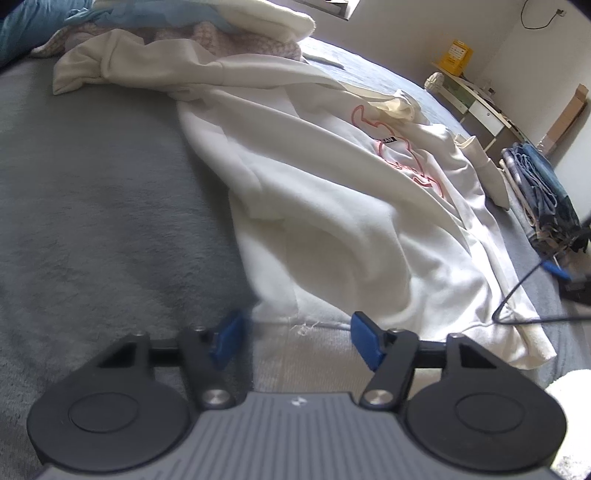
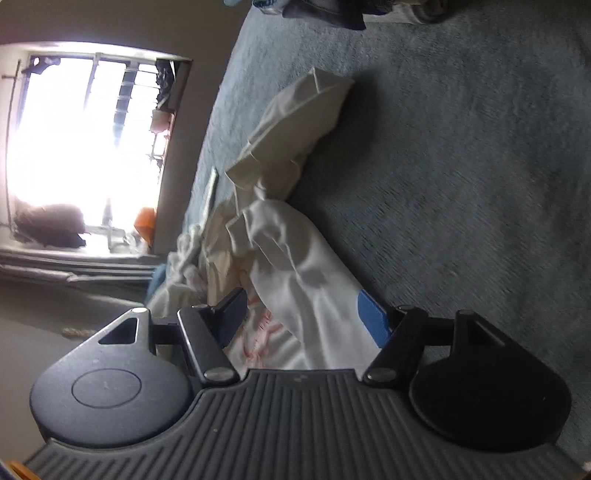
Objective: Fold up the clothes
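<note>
A white sweatshirt (image 1: 332,206) with a red outline print lies rumpled across the grey bed cover (image 1: 92,206). Its ribbed hem (image 1: 306,354) runs along the near edge. My left gripper (image 1: 297,339) hovers low over that hem, its blue pads (image 1: 365,341) apart with the hem edge between them and no pad pressing on it. In the right wrist view, the same sweatshirt (image 2: 306,280) is bunched, with a sleeve (image 2: 295,122) stretching away. My right gripper (image 2: 303,319) stands open over the cloth, which lies loose between its fingers (image 2: 373,321).
A heap of other clothes (image 1: 177,33) sits at the far end of the bed. Folded denim and checked items (image 1: 539,184) are stacked at the right, near a black cable (image 1: 517,295). A shelf (image 1: 476,99) stands by the wall. A bright window (image 2: 81,140) fills the right wrist view's left side.
</note>
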`<state>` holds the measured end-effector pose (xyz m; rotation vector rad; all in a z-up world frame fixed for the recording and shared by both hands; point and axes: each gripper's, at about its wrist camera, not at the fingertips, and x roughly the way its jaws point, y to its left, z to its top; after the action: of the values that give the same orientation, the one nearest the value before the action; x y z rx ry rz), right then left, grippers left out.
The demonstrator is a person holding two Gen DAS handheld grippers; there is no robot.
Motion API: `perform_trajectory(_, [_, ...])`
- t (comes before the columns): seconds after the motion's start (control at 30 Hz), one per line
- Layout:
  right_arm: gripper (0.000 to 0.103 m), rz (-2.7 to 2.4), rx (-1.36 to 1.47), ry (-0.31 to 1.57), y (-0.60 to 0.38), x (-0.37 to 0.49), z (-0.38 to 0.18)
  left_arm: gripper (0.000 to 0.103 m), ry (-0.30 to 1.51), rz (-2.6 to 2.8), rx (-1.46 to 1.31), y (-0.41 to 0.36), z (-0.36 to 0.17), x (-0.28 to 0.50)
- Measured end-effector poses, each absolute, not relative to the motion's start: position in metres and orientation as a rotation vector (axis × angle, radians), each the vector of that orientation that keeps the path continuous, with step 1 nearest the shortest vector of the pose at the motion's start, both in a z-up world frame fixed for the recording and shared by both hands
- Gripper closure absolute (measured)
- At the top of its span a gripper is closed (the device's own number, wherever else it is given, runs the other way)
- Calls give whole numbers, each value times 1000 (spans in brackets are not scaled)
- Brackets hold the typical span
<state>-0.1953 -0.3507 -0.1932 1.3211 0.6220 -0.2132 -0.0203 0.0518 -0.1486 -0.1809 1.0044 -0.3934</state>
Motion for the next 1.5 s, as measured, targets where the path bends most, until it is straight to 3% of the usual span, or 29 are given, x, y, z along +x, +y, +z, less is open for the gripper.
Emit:
perform_trajectory(0.1, [36,-194,1228,722,-326,-200,-195,53,1023,-359,-140,48,-146,-21])
perform_trajectory(0.33, [37,-164,990,824,-305,-200,-202,50,1032,-337,-44,39,-137,-28])
perform_trajectory(0.4, [37,-172,982,824,-307,-204,-206,59,1044,-319,-20,33,-142,-27])
perform_trajectory(0.43, [37,-177,995,818,-309,-206,-208,69,1043,-309,-13,32,-143,-27])
perform_trajectory(0.47, [37,-185,1016,811,-312,-208,-211,90,1034,-297,0,30,-143,-28])
perform_trajectory(0.6, [37,-204,1127,758,-322,-218,-220,96,1013,-345,-100,37,-125,-36])
perform_trajectory(0.8, [37,-206,1221,708,-332,-228,-227,97,967,-592,-419,89,-81,-71])
perform_trajectory(1.07, [37,-195,1217,730,-330,-223,-228,94,1182,-371,-301,114,-145,-86])
perform_trajectory(1.13, [37,-194,1219,729,-330,-224,-228,84,1156,-389,-265,110,-140,-90])
perform_trajectory(1.2, [37,-199,1221,729,-330,-224,-229,65,1108,-394,-205,106,-130,-93])
perform_trajectory(1.4, [37,-200,1219,746,-328,-219,-232,55,974,-402,-52,85,-106,-93])
perform_trajectory(1.5, [37,-199,1221,745,-329,-223,-229,56,991,-385,-42,79,-110,-84])
